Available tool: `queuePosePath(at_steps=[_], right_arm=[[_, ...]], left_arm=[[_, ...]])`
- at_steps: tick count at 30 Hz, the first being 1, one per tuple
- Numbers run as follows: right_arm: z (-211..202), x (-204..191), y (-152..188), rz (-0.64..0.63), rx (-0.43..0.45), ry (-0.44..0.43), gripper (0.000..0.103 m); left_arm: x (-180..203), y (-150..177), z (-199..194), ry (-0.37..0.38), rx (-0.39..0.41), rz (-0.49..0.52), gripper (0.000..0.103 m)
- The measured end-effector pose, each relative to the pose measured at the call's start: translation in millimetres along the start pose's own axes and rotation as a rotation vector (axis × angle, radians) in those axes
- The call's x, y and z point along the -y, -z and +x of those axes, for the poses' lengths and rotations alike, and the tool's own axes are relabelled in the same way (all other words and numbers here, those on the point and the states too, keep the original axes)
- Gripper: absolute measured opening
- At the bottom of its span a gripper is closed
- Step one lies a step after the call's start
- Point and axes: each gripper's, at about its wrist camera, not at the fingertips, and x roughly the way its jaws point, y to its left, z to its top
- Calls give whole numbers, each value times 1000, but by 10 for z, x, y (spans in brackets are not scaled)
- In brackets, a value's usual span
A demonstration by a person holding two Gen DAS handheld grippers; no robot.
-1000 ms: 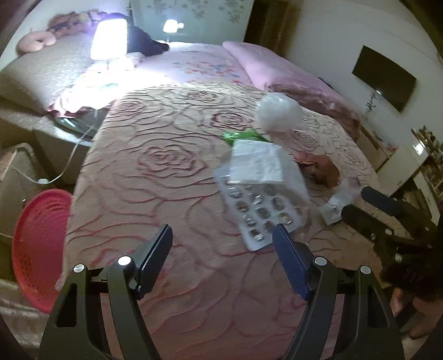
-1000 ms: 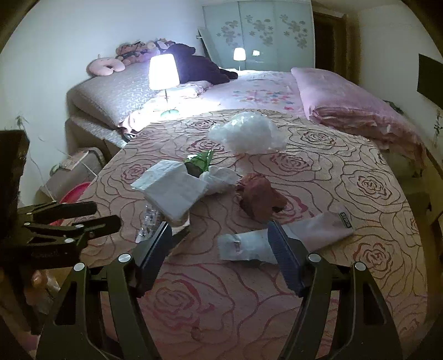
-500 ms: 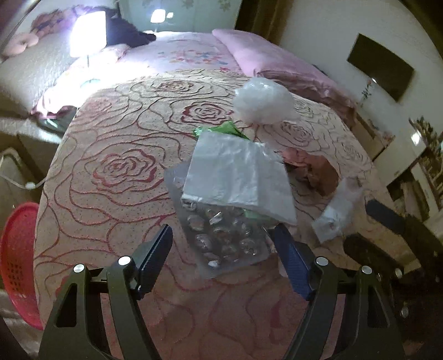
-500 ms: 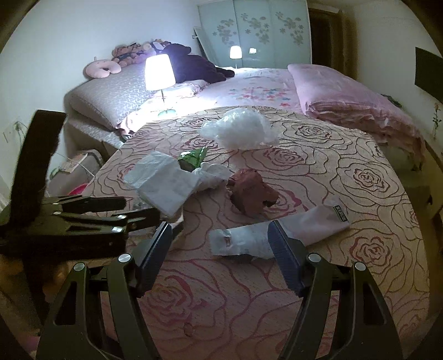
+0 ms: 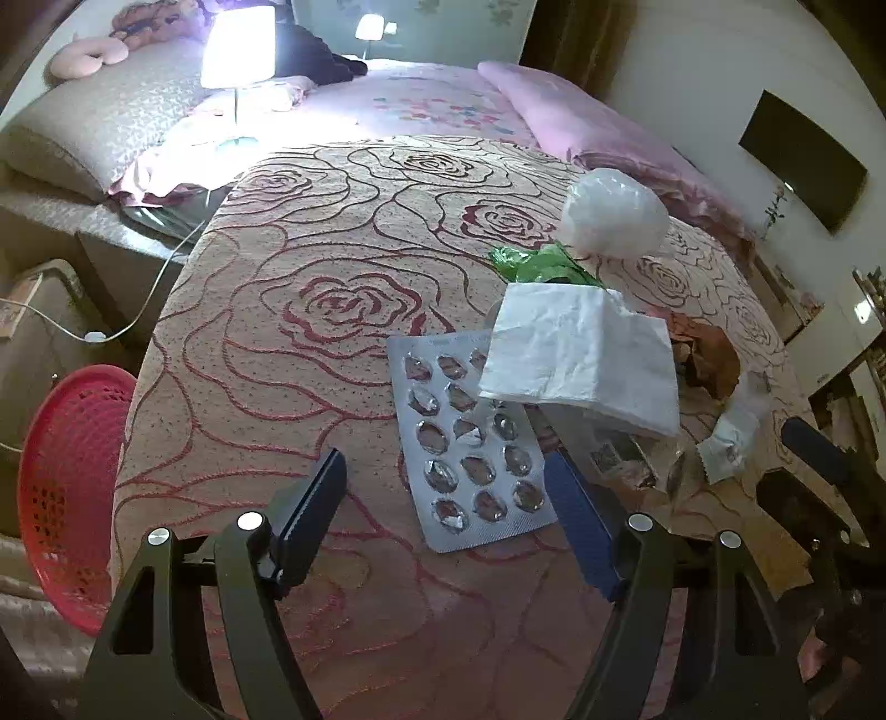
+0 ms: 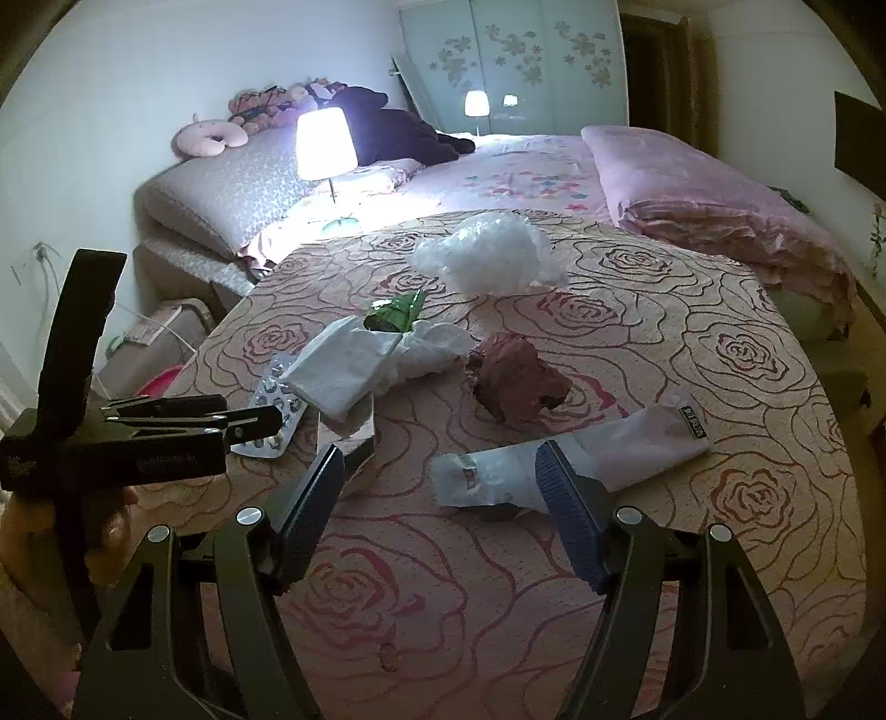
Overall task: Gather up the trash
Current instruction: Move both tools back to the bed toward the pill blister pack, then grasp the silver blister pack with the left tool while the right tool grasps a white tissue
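Observation:
Trash lies on the rose-patterned bedspread (image 5: pixel 310 310). A silver blister pack (image 5: pixel 470 443) (image 6: pixel 277 399) sticks out from under a white tissue (image 5: pixel 576 354) (image 6: pixel 354 371). My left gripper (image 5: pixel 443 465) (image 6: pixel 255 415) hovers just above the pack's near end. Its jaws are closing, the pack lies between them, and the pads are not touching it. Behind these lie a green wrapper (image 5: pixel 537 266) (image 6: pixel 396 315), a crumpled clear bag (image 5: pixel 614 216) (image 6: pixel 487 260) and brown crumpled paper (image 5: pixel 709 360) (image 6: pixel 515 382). My right gripper (image 6: pixel 437 459) (image 5: pixel 786 465) stands open over a long white packet (image 6: pixel 581 459) (image 5: pixel 731 432).
A red plastic basket (image 5: pixel 66 498) (image 6: pixel 160 382) stands on the floor left of the bed. A lit lamp (image 5: pixel 238 50) (image 6: pixel 325 144) stands at the head, near pillows and a folded pink quilt (image 6: pixel 709 205). A shiny wrapper (image 5: pixel 620 459) lies under the tissue.
My left gripper has come closer and lower over the blister pack, which now lies between its fingers. The right gripper has stayed where it was.

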Motion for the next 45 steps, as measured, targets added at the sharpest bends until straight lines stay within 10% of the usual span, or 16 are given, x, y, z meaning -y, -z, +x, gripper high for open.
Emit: queuePosePath(at_steps=[13,19,45], right_arm=[[6,23,20,12,-2,-5,69],[-5,25,22,14,1,-7,69],[388,-507,-309,-216,-44,-108,77]], left_arm=[[370,60,149,-137,17,196,74],[278,66,102,-136,41,169,55],[-439,387,-486,-143,134,-23,55]])
